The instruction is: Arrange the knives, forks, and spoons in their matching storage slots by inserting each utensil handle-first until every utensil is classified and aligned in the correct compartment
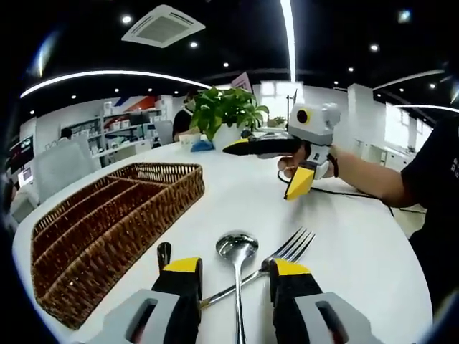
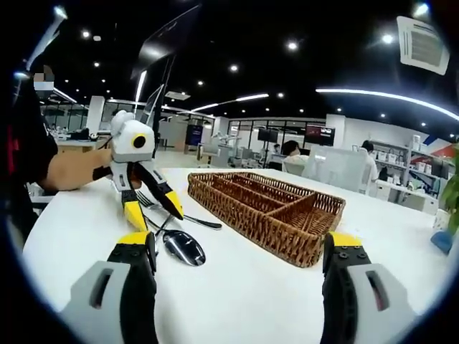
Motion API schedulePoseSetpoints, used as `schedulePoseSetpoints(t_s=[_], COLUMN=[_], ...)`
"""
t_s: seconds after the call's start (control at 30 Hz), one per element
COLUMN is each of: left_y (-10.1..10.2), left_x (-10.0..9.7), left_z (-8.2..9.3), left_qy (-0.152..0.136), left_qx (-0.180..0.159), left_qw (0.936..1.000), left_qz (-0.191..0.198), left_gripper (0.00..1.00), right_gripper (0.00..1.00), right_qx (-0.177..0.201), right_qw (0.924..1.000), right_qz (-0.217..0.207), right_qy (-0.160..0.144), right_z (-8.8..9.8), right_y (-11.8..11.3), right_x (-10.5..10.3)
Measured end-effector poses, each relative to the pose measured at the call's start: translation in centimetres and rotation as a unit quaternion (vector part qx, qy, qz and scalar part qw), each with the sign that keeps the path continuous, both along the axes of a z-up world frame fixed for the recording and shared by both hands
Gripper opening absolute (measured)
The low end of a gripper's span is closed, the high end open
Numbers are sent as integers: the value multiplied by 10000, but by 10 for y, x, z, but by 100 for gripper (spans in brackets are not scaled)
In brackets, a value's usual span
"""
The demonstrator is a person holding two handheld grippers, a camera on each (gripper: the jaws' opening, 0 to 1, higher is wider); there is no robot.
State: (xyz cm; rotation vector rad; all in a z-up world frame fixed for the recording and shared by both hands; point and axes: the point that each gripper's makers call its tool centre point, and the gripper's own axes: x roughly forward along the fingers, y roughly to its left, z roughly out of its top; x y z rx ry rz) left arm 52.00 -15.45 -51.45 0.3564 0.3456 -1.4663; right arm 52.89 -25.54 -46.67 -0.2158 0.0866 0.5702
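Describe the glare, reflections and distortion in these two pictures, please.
Left gripper view: ceiling lights mirror brightly in the spoon bowl, and the table edge bends strongly. Right gripper view: the spoon bowl looks dark, the wicker tray is sharp, and the ceiling light strips curve.

The basket (image 1: pixel 115 215) is brown wicker with a tight woven pattern — the same brown inside its dividers. It sits on a plain white table (image 1: pixel 237 193). The spoon (image 1: pixel 237 251) and fork (image 1: pixel 287 251) are shiny silver. Both grippers — the left gripper (image 1: pixel 237 276) and the right gripper (image 2: pixel 240 247) — have black jaws capped with yellow tips and grey bodies. The plant (image 1: pixel 226 107) has bright green leaves in a white pot. A person's sleeve (image 1: pixel 437 172) is black.
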Motion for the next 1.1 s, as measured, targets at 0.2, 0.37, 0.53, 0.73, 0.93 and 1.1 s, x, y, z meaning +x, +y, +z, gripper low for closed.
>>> schedulePoseSetpoints(t_s=[0.2, 0.37, 0.53, 0.73, 0.93, 1.1], left_y=[-1, -4, -6, -8, -8, -6], left_x=[8, 4, 9, 6, 3, 3], left_z=[-2, -7, -8, -11, -12, -13], left_qy=[80, 181, 196, 242, 335, 314], left_qx=[16, 130, 171, 288, 345, 417], left_qw=[9997, 9995, 9992, 9990, 9987, 9985], left_qz=[220, 202, 309, 241, 196, 145], left_gripper=[29, 25, 17, 11, 4, 3], right_gripper=[100, 100, 100, 100, 100, 100], right_qx=[1, 22, 32, 24, 13, 33], right_qw=[10000, 10000, 10000, 10000, 10000, 10000], right_qz=[2, -4, -2, 16, 28, 21], right_qy=[-11, -11, -19, 2, 8, 8], right_z=[0, 0, 1, 0, 0, 0], right_y=[0, 0, 0, 1, 2, 1], right_x=[0, 0, 0, 0, 0, 0])
